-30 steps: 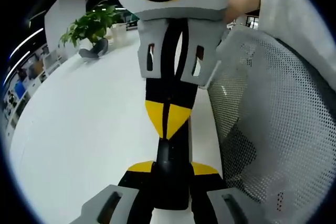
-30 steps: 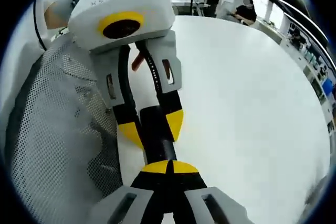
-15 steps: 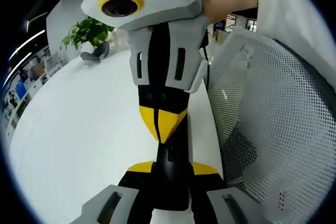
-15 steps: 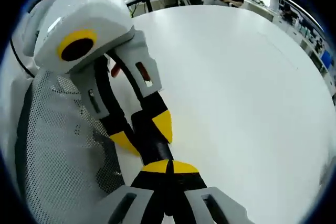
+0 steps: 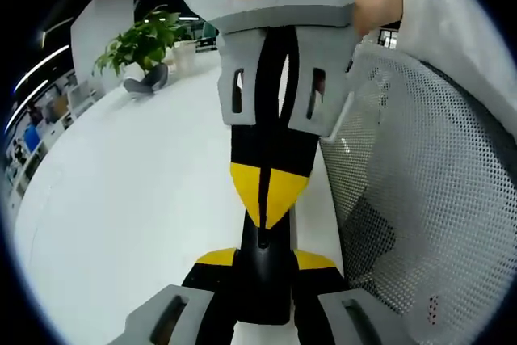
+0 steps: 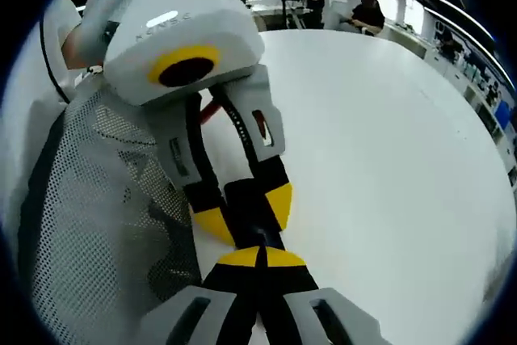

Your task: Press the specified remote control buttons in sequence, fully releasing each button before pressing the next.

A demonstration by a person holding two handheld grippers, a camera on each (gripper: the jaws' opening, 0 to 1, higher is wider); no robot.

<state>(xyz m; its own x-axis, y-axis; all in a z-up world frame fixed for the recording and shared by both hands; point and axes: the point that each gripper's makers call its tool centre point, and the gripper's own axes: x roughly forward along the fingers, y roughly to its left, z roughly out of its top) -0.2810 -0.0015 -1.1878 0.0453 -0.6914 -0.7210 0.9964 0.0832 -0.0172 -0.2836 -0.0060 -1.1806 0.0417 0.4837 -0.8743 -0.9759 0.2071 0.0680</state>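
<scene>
Holding the black remote (image 5: 262,268) clamped between its jaws, the left gripper (image 5: 262,276) keeps it above the white table (image 5: 129,199), beside a mesh chair back (image 5: 420,199). The right gripper (image 6: 260,258), jaws together, has its yellow tips against the remote's (image 6: 252,209) upper face, seemingly mid-press. Which button it meets, and how many presses are finished, cannot be told, so the sequence looks underway, with release and any remaining buttons left.

Grey grippers (image 5: 258,268), yellow-tipped black jaws
</scene>
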